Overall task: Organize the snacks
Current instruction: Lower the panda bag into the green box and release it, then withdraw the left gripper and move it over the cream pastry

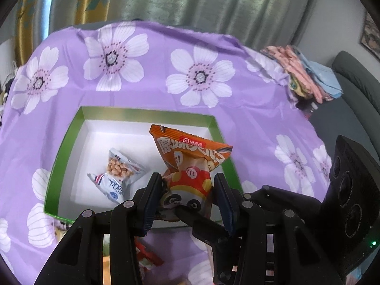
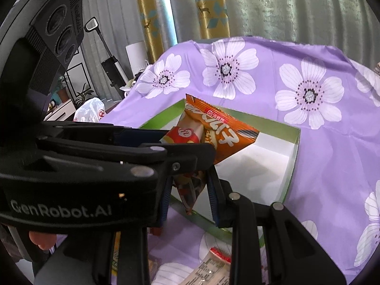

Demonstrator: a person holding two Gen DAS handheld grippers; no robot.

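Both tongs, left (image 1: pixel 188 187) and right (image 2: pixel 190 187), pinch one orange snack packet (image 1: pixel 190 156), hanging over the green box's (image 1: pixel 147 112) near-right corner, long axis pointing inward.

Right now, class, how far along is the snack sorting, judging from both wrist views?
Done: one white peanut packet lies in the green-walled box. In hand: the left gripper and right gripper both clamp an orange snack packet at the box's near edge, not yet released. Left: at least one more packet on the purple floral cloth.

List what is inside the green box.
Inside the green box: one white peanut packet on the white floor. The orange snack bag, held by both grippers, covers the part behind it.
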